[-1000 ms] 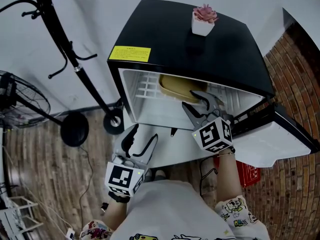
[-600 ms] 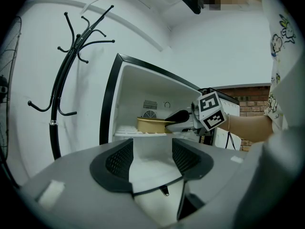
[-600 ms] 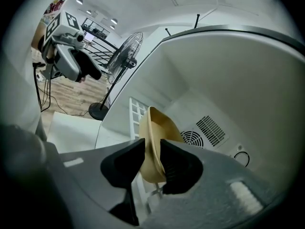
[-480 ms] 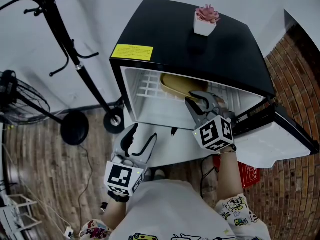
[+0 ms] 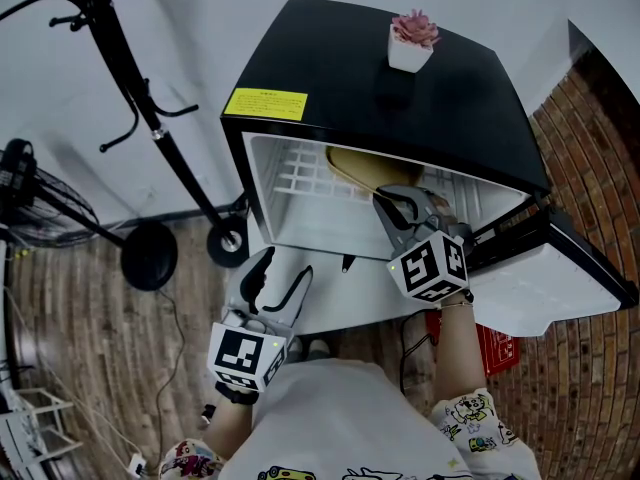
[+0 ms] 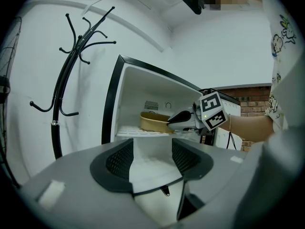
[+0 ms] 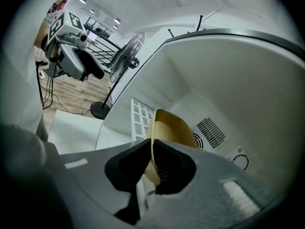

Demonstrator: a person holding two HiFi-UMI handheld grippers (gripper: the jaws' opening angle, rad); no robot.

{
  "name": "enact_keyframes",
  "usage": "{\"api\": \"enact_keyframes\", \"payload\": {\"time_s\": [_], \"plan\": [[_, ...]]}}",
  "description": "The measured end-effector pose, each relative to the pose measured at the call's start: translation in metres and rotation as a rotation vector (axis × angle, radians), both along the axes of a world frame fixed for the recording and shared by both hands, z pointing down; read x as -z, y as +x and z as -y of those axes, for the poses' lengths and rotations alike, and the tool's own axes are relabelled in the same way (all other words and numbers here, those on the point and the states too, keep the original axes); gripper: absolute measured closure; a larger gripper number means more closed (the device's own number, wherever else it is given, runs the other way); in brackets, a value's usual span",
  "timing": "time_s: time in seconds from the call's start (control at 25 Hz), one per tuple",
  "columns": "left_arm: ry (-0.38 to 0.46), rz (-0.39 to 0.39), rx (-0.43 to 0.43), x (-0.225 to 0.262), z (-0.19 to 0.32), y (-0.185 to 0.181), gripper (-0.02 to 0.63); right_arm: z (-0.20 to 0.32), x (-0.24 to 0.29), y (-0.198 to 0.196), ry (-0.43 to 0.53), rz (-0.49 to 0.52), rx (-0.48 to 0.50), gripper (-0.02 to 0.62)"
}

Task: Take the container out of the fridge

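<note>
The right gripper (image 7: pixel 151 168) has just clamped its fingers on the container (image 7: pixel 174 128) rim in the fridge (image 5: pixel 330 78), ready to pull. The left gripper (image 6: pixel 152 159) has fingers apart.

Coat stand (image 5: pixel 152 136): black, upright. Floor fan (image 5: pixel 30 200): near coat stand, on its left. Potted plant (image 5: pixel 410 43): well apart, on its right.

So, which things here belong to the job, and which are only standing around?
For the job: container, on the shelf inside the open fridge; right gripper, whose jaws have just been closing and now pinch the container's rim; left gripper, open and empty.
Just standing around: potted plant on top of the fridge; coat stand; fan.
</note>
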State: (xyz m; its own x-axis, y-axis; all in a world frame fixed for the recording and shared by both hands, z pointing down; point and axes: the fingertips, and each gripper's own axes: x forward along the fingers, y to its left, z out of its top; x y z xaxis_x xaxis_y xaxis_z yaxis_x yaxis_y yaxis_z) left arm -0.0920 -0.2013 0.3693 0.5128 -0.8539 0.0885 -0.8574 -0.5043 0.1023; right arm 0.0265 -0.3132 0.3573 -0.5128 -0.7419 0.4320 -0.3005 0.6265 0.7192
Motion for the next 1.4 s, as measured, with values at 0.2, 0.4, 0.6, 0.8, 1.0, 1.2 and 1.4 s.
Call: {"api": "enact_keyframes", "payload": {"time_s": [0.2, 0.4, 0.6, 0.8, 1.0, 1.2, 1.4], "plan": [[0.001, -0.002, 0.005, 0.001, -0.001, -0.002, 0.354, 0.0, -0.001, 0.001, -0.002, -0.009, -0.007, 0.574], [0.008, -0.003, 0.01, 0.0, -0.003, -0.004, 0.354, -0.002, -0.001, 0.002, -0.001, -0.011, -0.011, 0.574], [0.011, -0.004, 0.014, 0.001, -0.005, -0.007, 0.354, -0.005, 0.002, 0.001, 0.005, -0.01, -0.012, 0.575], [0.015, -0.001, 0.014, 0.005, -0.008, -0.008, 0.354, -0.011, 0.005, 0.001, 0.015, -0.007, -0.014, 0.575], [0.015, 0.003, 0.009, 0.009, -0.013, -0.007, 0.356, -0.019, 0.006, -0.002, 0.02, -0.007, -0.012, 0.575], [0.019, 0.007, 0.002, 0.012, -0.021, -0.007, 0.356, -0.029, 0.006, -0.003, 0.011, 0.0, -0.011, 0.575], [0.023, 0.011, -0.002, 0.011, -0.028, -0.007, 0.356, -0.041, 0.007, -0.005, 0.012, 0.005, -0.009, 0.575]]}}
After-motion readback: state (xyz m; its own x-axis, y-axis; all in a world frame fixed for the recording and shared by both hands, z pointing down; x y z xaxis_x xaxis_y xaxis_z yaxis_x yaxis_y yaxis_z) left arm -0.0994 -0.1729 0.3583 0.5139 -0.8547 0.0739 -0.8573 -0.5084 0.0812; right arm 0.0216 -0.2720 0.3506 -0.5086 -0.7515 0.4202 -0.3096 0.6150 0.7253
